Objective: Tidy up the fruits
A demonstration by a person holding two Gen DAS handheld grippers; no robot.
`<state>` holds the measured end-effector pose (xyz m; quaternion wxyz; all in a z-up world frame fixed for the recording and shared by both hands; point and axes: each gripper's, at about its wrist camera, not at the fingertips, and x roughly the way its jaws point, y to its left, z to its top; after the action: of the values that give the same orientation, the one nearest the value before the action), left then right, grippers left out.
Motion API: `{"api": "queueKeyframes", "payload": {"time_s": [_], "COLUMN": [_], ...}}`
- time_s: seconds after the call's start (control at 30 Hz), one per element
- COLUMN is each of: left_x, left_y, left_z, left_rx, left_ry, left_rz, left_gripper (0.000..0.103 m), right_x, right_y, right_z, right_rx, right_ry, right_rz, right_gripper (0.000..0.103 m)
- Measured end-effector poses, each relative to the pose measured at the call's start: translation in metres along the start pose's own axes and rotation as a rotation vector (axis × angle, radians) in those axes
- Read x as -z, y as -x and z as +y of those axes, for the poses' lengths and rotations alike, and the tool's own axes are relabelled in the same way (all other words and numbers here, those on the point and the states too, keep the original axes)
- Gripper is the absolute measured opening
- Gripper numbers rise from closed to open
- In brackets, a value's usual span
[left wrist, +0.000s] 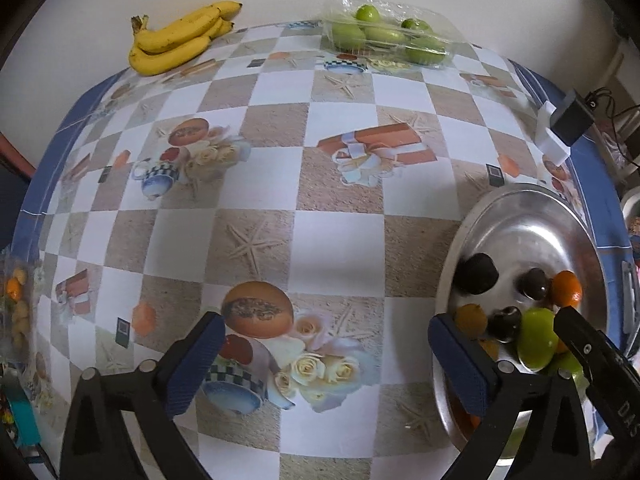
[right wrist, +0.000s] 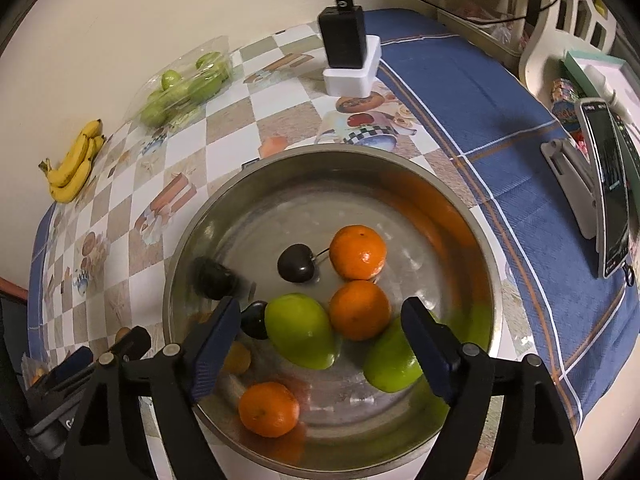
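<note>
In the left wrist view, the left gripper [left wrist: 324, 356] sits at the bottom of the frame with its jaws spread wide and nothing between them, above the patterned tablecloth [left wrist: 280, 128]. A bunch of bananas [left wrist: 180, 38] lies at the upper left, and a clear plastic tray of green fruits [left wrist: 388, 36] sits at the upper centre-right. The steel bowl [left wrist: 532, 216] fills the lower right, holding dark, orange and green fruit. A black charger [left wrist: 570, 118] stands at the right edge.

In the right wrist view, the right gripper [right wrist: 320, 344] hangs over the steel bowl at centre, jaws wide and empty. Between the fingers lie a green fruit [right wrist: 300, 330] and an orange [right wrist: 359, 310]; a second orange [right wrist: 357, 252] sits beside a dark cherry [right wrist: 295, 263], a third orange [right wrist: 269, 409] is near the bottom rim. A phone [right wrist: 610, 188] stands at the right edge.
</note>
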<state>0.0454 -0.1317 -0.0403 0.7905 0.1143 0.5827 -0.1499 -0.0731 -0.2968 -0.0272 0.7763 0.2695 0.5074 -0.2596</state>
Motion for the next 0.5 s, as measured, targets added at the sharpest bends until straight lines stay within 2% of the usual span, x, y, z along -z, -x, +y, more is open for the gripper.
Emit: {"api": "queueKeyframes", "payload": {"time_s": [0.33,0.5], "left_x": [0.004,0.008], "left_y": [0.002,0.013], "left_z": [0.010,0.013], "left_rx": [-0.032,-0.120], "left_ry": [-0.012,-0.043], "left_rz": [-0.027,-0.075], "left_gripper": [0.103,0.102], "right_x": [0.007,0.012], "right_y": [0.004,0.008], "right_z": [0.021,0.032], "right_rx": [0.001,0.005], "right_ry": [0.088,0.112], "right_rz": [-0.024,-0.035], "right_gripper": [0.086,0.086]}}
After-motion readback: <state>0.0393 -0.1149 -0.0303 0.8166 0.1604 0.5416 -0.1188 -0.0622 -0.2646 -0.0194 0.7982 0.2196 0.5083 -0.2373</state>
